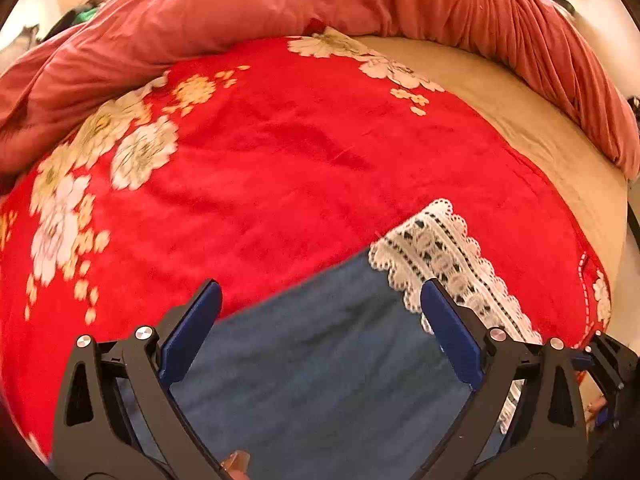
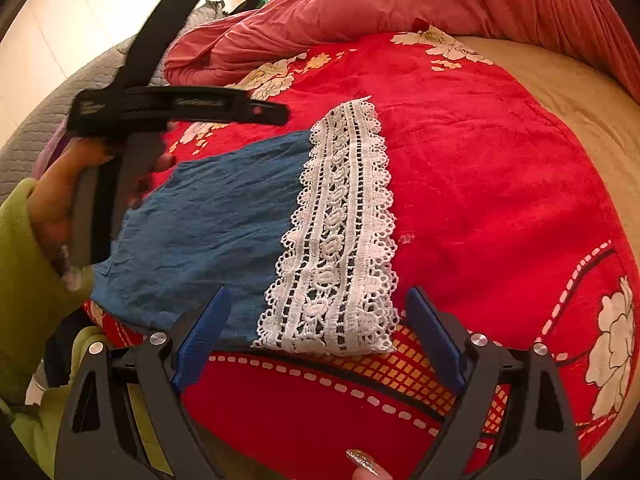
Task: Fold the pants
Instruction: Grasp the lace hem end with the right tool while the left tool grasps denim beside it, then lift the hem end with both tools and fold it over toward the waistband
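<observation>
Blue denim pants (image 2: 208, 220) with a white lace hem (image 2: 340, 248) lie folded flat on a red floral blanket (image 2: 500, 168). In the left wrist view the denim (image 1: 320, 360) fills the space between my fingers, with the lace hem (image 1: 448, 256) at the upper right. My left gripper (image 1: 320, 300) is open just above the denim, holding nothing. It also shows in the right wrist view (image 2: 180, 112), held over the pants' left end. My right gripper (image 2: 318, 304) is open and empty at the near end of the lace hem.
A bunched pink quilt (image 1: 280, 0) lies along the far side of the bed. A beige sheet (image 1: 540, 128) shows at the right. A grey quilted cover (image 2: 48, 120) lies at the far left. A green sleeve (image 2: 24, 280) is at the left.
</observation>
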The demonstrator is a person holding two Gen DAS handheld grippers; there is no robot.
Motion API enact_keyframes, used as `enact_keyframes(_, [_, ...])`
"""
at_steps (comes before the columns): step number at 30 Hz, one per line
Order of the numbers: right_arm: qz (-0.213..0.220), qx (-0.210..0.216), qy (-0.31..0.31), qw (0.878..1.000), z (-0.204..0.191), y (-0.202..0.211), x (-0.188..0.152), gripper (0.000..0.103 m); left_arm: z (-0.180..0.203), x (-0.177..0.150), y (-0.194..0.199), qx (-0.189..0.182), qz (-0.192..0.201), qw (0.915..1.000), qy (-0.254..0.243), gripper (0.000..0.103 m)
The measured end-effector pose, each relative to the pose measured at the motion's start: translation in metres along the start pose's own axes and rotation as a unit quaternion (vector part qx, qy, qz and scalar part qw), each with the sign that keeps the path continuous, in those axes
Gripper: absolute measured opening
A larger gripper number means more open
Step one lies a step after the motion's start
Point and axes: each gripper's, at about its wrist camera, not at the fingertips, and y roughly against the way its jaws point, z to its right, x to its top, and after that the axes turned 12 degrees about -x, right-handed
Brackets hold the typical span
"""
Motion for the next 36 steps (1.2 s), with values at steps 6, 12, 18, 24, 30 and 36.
enact_keyframes(6, [-0.006,0.019,0.004,1.000,0.000,-0.004,0.003,0.074,-0.012,0.004,-0.032,-0.033,-0.022,0.9992,0.000,0.081])
enact_keyframes(12, [-0.010,0.035,-0.006,0.999,-0.002,-0.018,0.007,0.069,-0.021,-0.002,-0.055,-0.081,-0.030,0.9962,0.011,0.080])
enact_keyframes(18, [-0.010,0.024,0.009,1.000,-0.008,-0.025,0.014,0.057,-0.010,-0.005,-0.050,-0.116,-0.020,0.9931,0.004,0.048])
enact_keyframes(24, [-0.013,0.026,0.020,0.999,-0.013,-0.029,0.018,0.036,0.006,-0.009,-0.049,-0.119,-0.023,0.9925,-0.017,0.015])
enact_keyframes(30, [0.003,0.033,0.039,0.999,-0.026,-0.018,0.026,0.030,-0.004,-0.015,-0.031,-0.139,0.004,0.9902,0.003,0.007])
enact_keyframes(36, [0.031,0.046,0.070,0.996,-0.047,-0.002,0.036,0.030,-0.025,-0.021,0.004,-0.181,0.065,0.9808,0.034,0.007])
